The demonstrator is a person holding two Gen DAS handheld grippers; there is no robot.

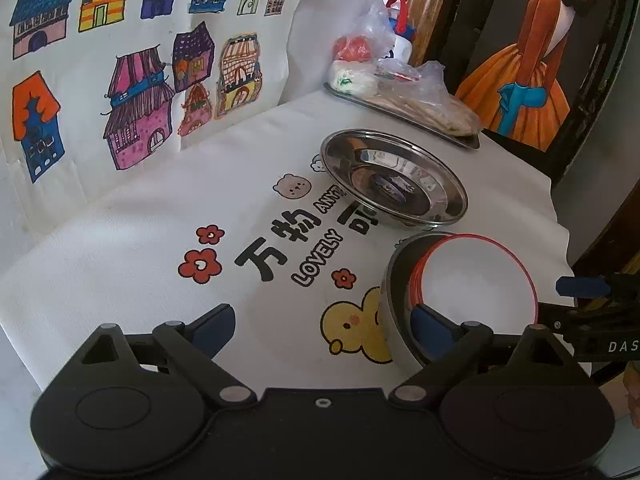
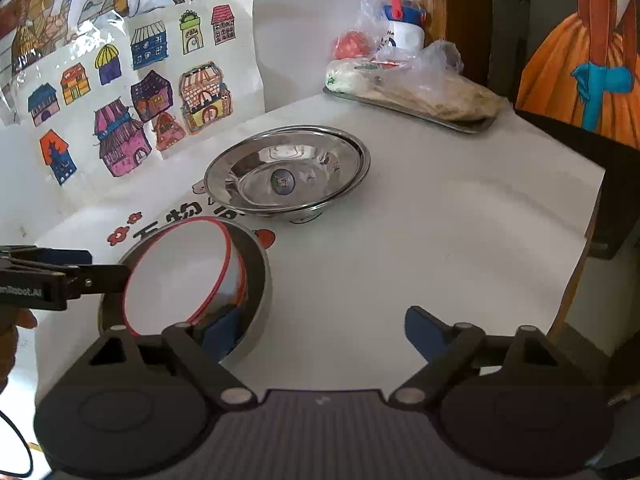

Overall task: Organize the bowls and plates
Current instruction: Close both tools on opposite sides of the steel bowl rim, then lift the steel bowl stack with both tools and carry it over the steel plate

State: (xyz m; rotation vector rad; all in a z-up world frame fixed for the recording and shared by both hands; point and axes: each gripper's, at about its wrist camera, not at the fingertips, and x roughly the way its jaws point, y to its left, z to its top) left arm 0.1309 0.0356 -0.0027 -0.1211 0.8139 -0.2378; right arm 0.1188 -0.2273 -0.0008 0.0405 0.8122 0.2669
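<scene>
A white plate with a red rim (image 1: 476, 276) (image 2: 180, 268) leans tilted inside a steel bowl (image 1: 394, 280) (image 2: 258, 280) near the table's front. A stack of shallow steel plates (image 1: 394, 176) (image 2: 286, 170) sits further back. My left gripper (image 1: 324, 320) is open; its right finger reaches into the steel bowl beside the white plate, its left finger is over the cloth. My right gripper (image 2: 320, 330) is open; its left finger is inside the same bowl under the plate's edge, its right finger over bare table. Each gripper shows at the edge of the other's view.
A steel tray (image 1: 400, 114) (image 2: 404, 110) with bagged food stands at the back, with a red-and-white bottle (image 1: 402, 36) (image 2: 404, 24) behind it. Drawings of houses (image 1: 132, 80) lean on the wall at left. The table's right edge (image 2: 588, 240) drops off by a dark frame.
</scene>
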